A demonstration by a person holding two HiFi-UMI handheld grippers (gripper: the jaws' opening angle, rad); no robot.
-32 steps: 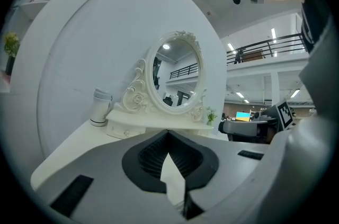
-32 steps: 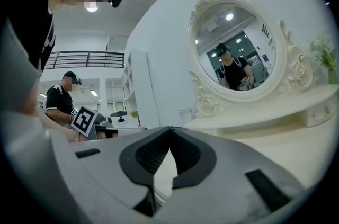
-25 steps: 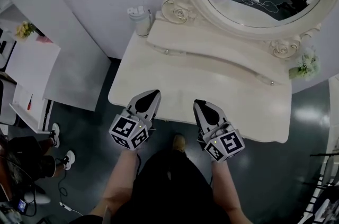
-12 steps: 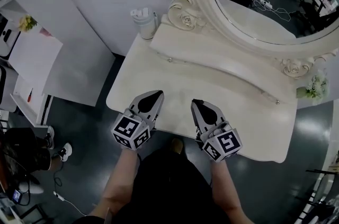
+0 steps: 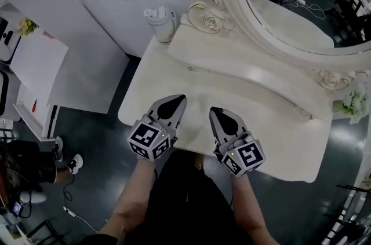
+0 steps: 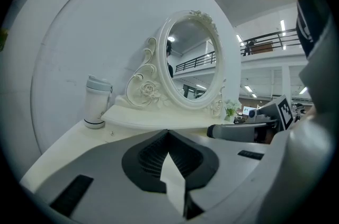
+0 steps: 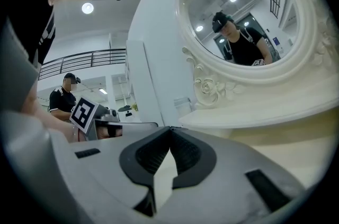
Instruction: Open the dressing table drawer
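Observation:
The cream dressing table point(image 5: 272, 122) stands against the wall under an oval mirror point(image 5: 301, 0). Its raised back shelf point(image 5: 249, 61) has a curved front with two small knobs, one at the left point(image 5: 190, 68) and one at the right point(image 5: 311, 117). The table's front face below the near edge is hidden from the head view. My left gripper point(image 5: 181, 98) and right gripper point(image 5: 213, 110) hover side by side over the near part of the top, both shut and empty. The left gripper view looks along its closed jaws point(image 6: 168, 132) toward the shelf and left knob point(image 6: 112, 133). The right gripper's tips point(image 7: 170, 127) also meet.
A white tumbler point(image 5: 162, 24) stands at the table's back left corner, also seen as a tumbler point(image 6: 98, 102) in the left gripper view. A small flower bunch point(image 5: 353, 103) sits at the right end. A white cabinet point(image 5: 35, 64) stands left of the table, across dark floor.
Both grippers have moved forward from the table's near edge to further over its top, still shut. The head view has shifted, so the table sits lower and more to the right.

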